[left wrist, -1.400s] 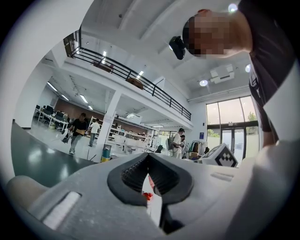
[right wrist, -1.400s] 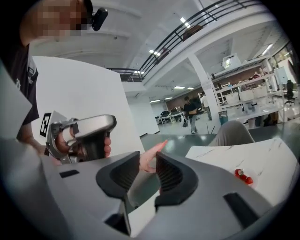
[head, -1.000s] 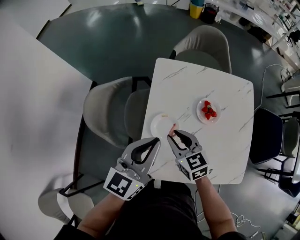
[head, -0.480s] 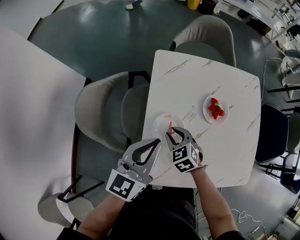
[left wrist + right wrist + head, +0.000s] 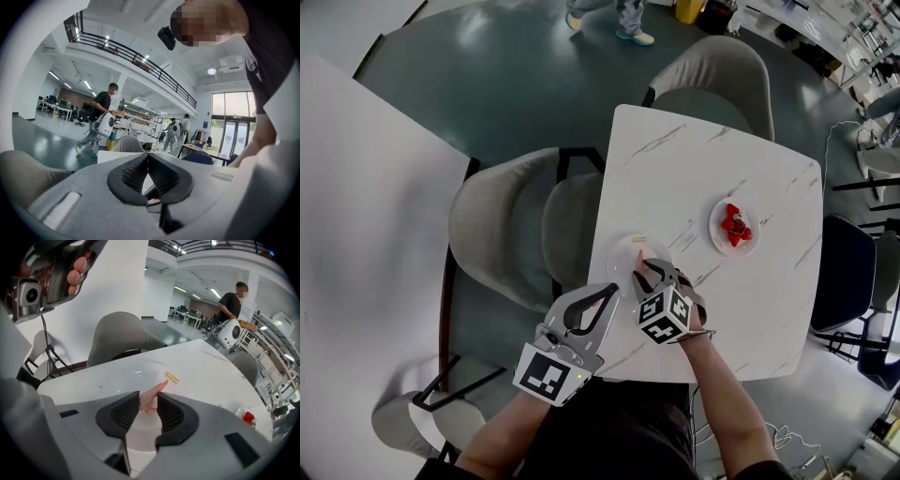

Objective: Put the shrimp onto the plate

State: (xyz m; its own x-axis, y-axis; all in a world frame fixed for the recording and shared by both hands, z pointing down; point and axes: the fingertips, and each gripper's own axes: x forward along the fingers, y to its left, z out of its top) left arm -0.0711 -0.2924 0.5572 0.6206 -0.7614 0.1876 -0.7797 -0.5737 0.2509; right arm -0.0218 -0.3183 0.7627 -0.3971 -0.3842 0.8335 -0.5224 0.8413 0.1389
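A small pink shrimp (image 5: 150, 398) sits pinched between the pads of my right gripper (image 5: 149, 407), its tail pointing forward. It hangs just over the empty white plate (image 5: 123, 372), which lies at the marble table's near-left part. From the head view, the right gripper (image 5: 645, 270) reaches over the plate's (image 5: 622, 251) near rim with the shrimp (image 5: 639, 257) at its tip. My left gripper (image 5: 609, 290) hovers by the table's near-left edge, jaws shut and empty; in its own view the left gripper (image 5: 147, 172) shows nothing between its pads.
A second small plate (image 5: 748, 240) holding red strawberries (image 5: 734, 223) lies on the right half of the white marble table (image 5: 694, 169). Grey chairs (image 5: 511, 230) stand to the left and at the far side (image 5: 712, 80). A person walks on the floor beyond.
My right gripper has carried the shrimp from beside the plate's near-right rim to a spot over the plate. The left gripper has stayed where it was.
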